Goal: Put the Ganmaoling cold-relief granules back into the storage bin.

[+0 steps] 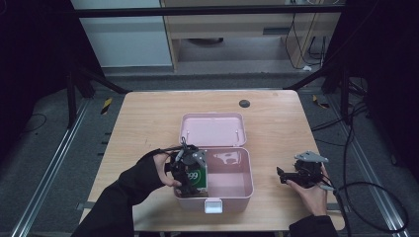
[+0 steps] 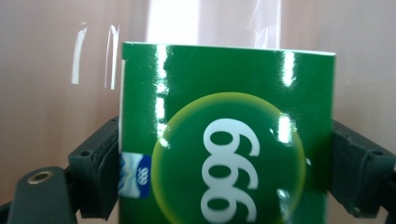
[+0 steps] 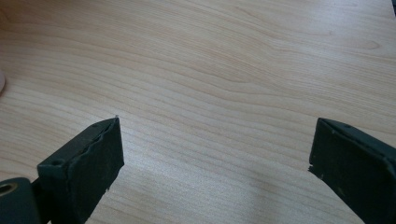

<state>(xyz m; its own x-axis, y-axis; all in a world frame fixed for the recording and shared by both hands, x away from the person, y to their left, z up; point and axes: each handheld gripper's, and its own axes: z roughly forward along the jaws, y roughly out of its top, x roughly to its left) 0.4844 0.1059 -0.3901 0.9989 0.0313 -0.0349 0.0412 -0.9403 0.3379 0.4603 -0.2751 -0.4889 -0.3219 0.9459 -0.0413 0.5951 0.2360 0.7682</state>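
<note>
A glossy green carton marked "999" (image 1: 197, 177) (image 2: 224, 140) stands upright in the left end of an open pink case (image 1: 245, 190). My left gripper (image 1: 188, 181) (image 2: 224, 172) reaches down into the case, its two pads set against the carton's opposite sides. In the left gripper view the pale pink case wall lies behind the carton. My right gripper (image 1: 280, 175) (image 3: 215, 154) hovers low over the bare wooden table (image 3: 210, 70) to the right of the case. Its jaws are open and wide apart with nothing between them.
The case's lid (image 1: 212, 129) lies flat behind it, and a white latch (image 1: 213, 205) sits on its front wall. A small dark disc (image 1: 244, 103) is at the table's far edge. Cables (image 1: 375, 197) trail off the right side.
</note>
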